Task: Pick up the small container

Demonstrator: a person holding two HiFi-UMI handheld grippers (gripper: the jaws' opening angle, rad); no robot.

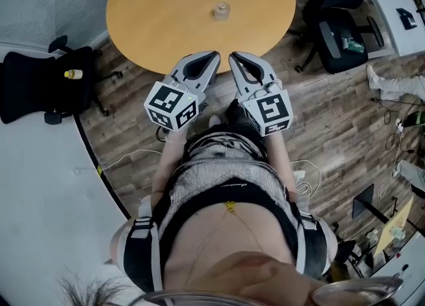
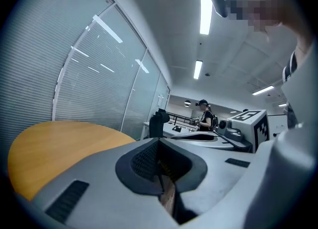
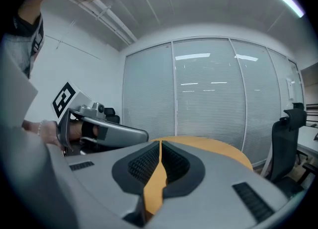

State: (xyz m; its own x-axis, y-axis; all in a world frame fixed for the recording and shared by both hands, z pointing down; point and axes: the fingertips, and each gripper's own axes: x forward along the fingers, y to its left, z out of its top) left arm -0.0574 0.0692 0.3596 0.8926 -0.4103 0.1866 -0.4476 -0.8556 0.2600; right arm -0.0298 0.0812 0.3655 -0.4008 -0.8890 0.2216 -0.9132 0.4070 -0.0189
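Left gripper [image 1: 207, 60] and right gripper [image 1: 238, 59] are held side by side in front of the person's body. Both point toward 12 o'clock, with their tips just over the near rim of a round wooden table [image 1: 153, 26]. Each has its jaws pressed together on nothing. The small container [image 1: 222, 11], a pale, clear-looking jar, stands alone on the tabletop at 12 o'clock from the tips, near the table's middle and well apart from them. The main risk is arriving with the jaws unopened: closed tips would likely nudge the jar, and on this smooth top it could slide off or tip over. Neither gripper view shows the jar, so aim depends on the view from above, and an off-centre approach could clip it with one jaw. The grippers sit close together, so their marker cubes could knock if both advance at once. The near rim lies just beneath the tips, and a dip could strike it. The tabletop around the jar is otherwise bare, with room on all sides before the far rim. A black chair [image 1: 40, 89] stands at 9 o'clock and an office chair [image 1: 342, 32] at 2 o'clock, both well clear. A white cable [image 1: 126, 158] trails on the floor at 8 o'clock, near the feet, and could catch a step.
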